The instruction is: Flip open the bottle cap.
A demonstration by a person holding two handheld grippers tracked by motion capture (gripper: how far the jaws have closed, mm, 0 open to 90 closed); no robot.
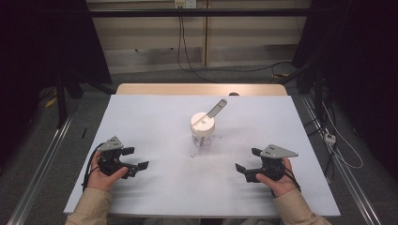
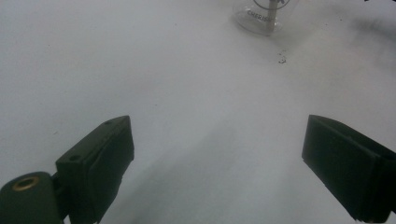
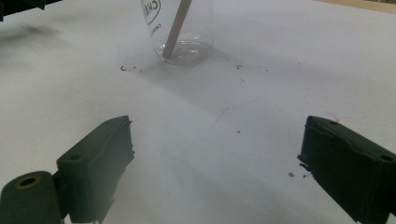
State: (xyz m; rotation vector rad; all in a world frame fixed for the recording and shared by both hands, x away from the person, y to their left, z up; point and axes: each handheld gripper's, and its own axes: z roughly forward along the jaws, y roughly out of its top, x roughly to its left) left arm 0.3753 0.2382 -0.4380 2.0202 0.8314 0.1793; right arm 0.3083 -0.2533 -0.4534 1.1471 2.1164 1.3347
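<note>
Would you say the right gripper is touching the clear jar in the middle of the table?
Apart. In the right gripper view, bare white table lies between the open right gripper and the jar.

Right gripper (image 3: 215,161) low over the white table (image 3: 289,60), its jaws apart, a clear jar (image 3: 180,32) ahead.

The two black jaws rose from the bottom corners and stood wide, with only bare white surface between them; nothing was held. Beyond them, near the top edge, stood the lower part of the transparent jar, with dark printed letters on its wall. Inside it a thin wooden stick (image 3: 176,29) leaned, its lower end on the jar bottom. Small dark crumbs (image 3: 128,69) lay on the table just beside the jar, and some more specks were near the jaw on the right of the picture. At the top left corner a dark, blurred part of the other gripper (image 3: 23,4) was seen.
</note>
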